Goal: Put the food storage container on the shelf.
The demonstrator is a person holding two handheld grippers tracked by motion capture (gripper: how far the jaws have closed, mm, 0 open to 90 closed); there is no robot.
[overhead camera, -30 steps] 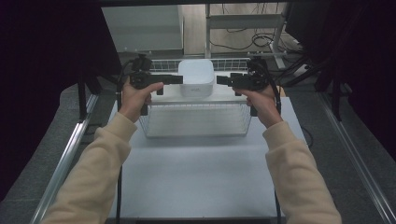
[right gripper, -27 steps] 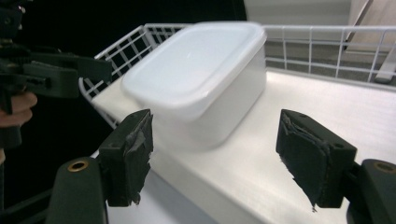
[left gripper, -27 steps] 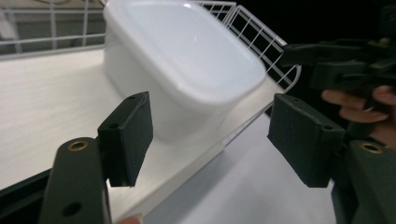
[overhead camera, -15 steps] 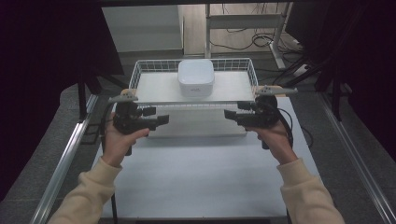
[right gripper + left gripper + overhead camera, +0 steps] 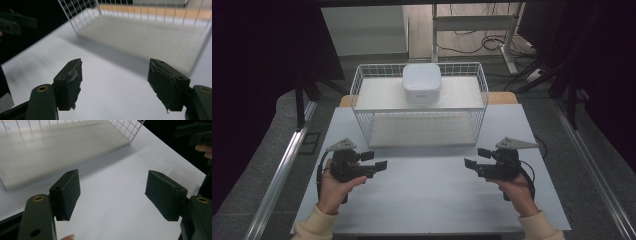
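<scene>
Dim surroundings, bright table (image 5: pixel 427 190) (gripper views perhaps motion-blurred).

Left gripper (image 5: pixel 373 164), right gripper (image 5: pixel 477 159): black bodies, grey three-cornered top plates, brass-ringed holes, block jaw pads, black trailing cables. Person's sleeves (image 5: pixel 314 225): cream, ribbed cuffs.

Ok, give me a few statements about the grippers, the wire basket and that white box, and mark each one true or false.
1. The white box sits on top of the wire basket. True.
2. The left gripper is clamped on the box. False: it is open, holding nothing, over the table.
3. The right gripper has its jaws apart. True.
4. Both grippers are inside the basket. False: they are in front of it, on the person's side.
5. The basket stands at the table's far edge. True.
</scene>
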